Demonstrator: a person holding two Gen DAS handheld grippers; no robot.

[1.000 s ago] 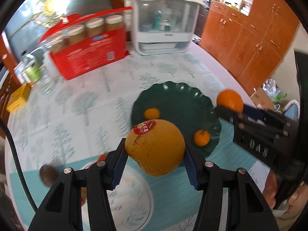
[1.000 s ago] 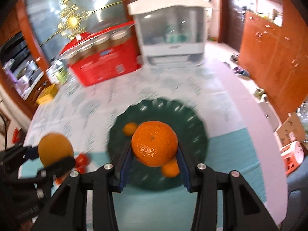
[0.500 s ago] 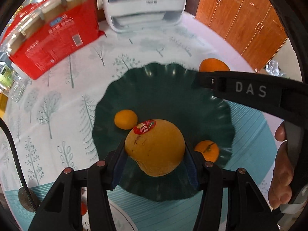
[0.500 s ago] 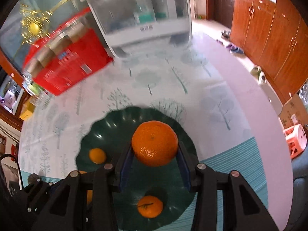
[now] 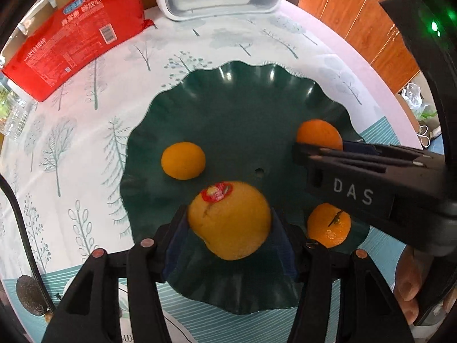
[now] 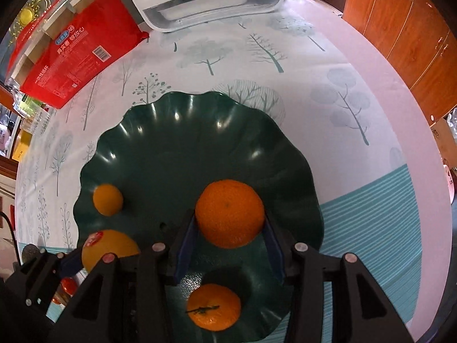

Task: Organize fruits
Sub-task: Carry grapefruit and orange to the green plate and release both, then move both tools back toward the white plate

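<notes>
I have both fruits low over the green plate, the left gripper just loosening around the yellow orange near its front edge and the right gripper loosening around the tangerine mid-plate; I should spread both fully, then lift straight up.

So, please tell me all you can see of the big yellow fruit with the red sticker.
The yellow fruit is the largest one here, roundish, narrowing a little at one end, with a dull, slightly pitted skin and a small dark mark near the top. A red oval sticker sits on its upper side. It lies low over the near part of the green plate, between the blue-padded fingers of the left gripper, whose jaws have just been opening. No other fruit touches it.
</notes>
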